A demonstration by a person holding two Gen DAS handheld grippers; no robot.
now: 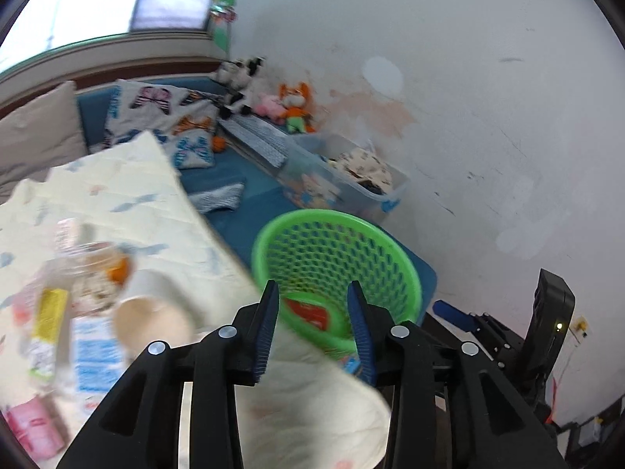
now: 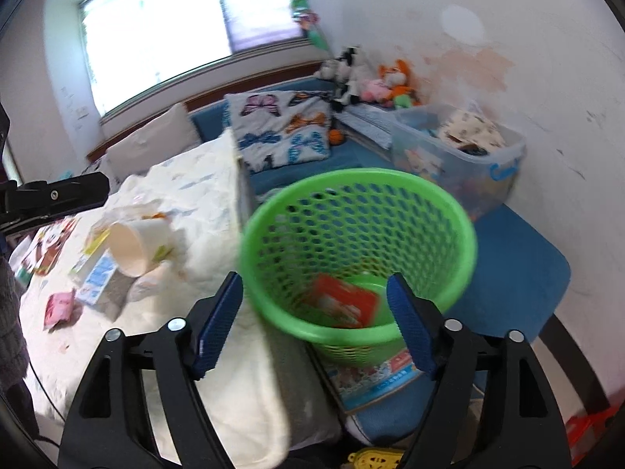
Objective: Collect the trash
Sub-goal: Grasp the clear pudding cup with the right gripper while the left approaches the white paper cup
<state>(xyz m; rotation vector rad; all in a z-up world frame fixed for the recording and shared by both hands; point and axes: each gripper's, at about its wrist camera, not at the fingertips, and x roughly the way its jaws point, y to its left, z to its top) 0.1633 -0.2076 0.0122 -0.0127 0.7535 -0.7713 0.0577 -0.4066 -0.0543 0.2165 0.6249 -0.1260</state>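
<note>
1. My left tool (image 1: 312, 328) has its blue pads spread with nothing between them; it hangs over the edge of the bed, pointing toward the green basket (image 1: 406, 269) at about 12 o'clock

2. My right tool (image 2: 314, 326) is likewise spread wide and empty, its gap framing the green basket (image 2: 461, 258) just ahead at 12 to 1 o'clock; a red packet (image 2: 343, 305) already lies on the basket floor

3. The trash that remains sits on the cream bedspread (image 2: 203, 203), at about 10 o'clock from both tools: a paper cup (image 2: 134, 246) on its side, its long axis running from its mouth at the near left to its base at the far right, with a blue-and-white carton (image 2: 95, 277), a yellow wrapper (image 1: 49, 312) and a pink packet (image 2: 58, 306) close around it

4. In the left view the cup (image 1: 152, 312) lies just beside my left tool, while from the right it is farther off, so I judge the left tool the nearer for the next pick

5. The basket stands off the bed's right edge, so the carry would run from 10 o'clock back to 12
</note>
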